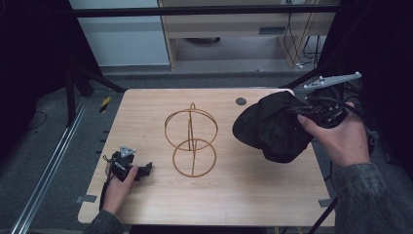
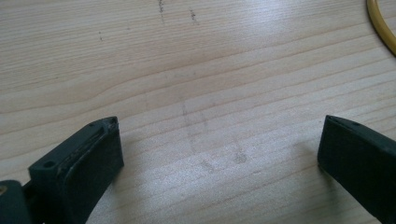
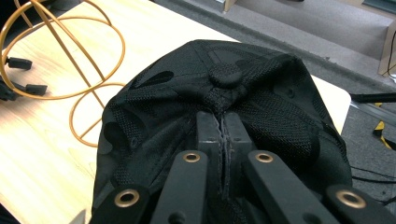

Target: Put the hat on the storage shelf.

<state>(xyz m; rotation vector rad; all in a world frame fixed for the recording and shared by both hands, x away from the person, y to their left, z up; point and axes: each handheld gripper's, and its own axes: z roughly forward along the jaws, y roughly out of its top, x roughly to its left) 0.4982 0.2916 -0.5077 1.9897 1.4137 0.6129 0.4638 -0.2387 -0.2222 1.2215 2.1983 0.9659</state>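
- Wooden table (image 1: pixel 253 190) under me — wire stand (image 1: pixel 191 141) at its middle, bare.
- Right gripper (image 3: pixel 223 133) clenched on black cap (image 1: pixel 272 126), held up right of the stand.
- Left gripper (image 1: pixel 143 169) gapes empty; cap not yet placed, I judge.

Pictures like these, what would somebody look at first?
Probably the black cap, pinched by its crown in the right gripper above the table's right side. Next comes the gold wire stand at the table's middle, with the left gripper open beside it.
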